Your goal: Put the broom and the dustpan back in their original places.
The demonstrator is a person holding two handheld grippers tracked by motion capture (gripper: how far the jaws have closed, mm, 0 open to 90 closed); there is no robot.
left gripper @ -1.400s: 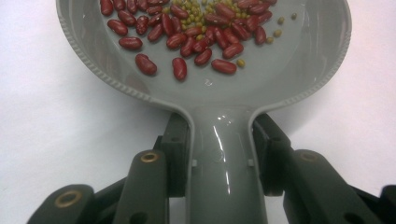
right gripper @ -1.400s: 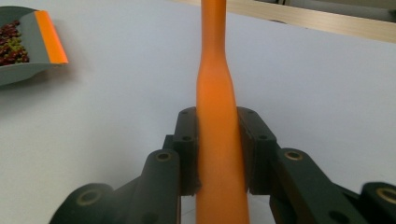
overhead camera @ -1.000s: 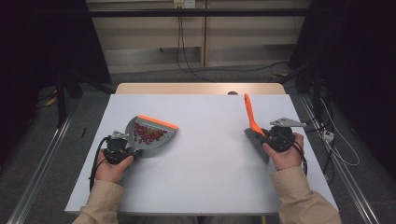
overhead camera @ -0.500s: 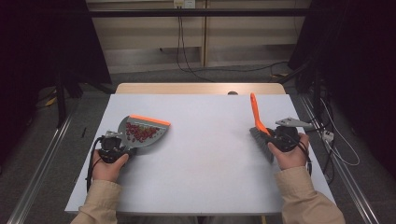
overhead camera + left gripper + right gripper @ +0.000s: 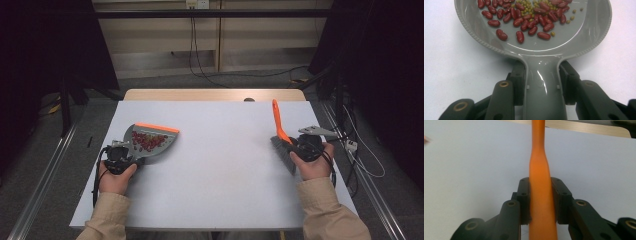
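The left gripper (image 5: 541,82) clamps the handle of the grey dustpan (image 5: 150,142) at the table's (image 5: 220,200) left, loaded with kidney beans (image 5: 524,17); the right gripper (image 5: 540,200) clamps the orange brush (image 5: 280,135) at the right. Keep the pan level and steady, I'd say, so the beans don't roll over its orange lip.

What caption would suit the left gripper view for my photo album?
Left hand-held gripper clamped on the handle of a grey dustpan holding red kidney beans and small green beans.

A white table (image 5: 220,170) is seen; a grey dustpan (image 5: 150,142) of beans (image 5: 147,140) is rested on its left part.
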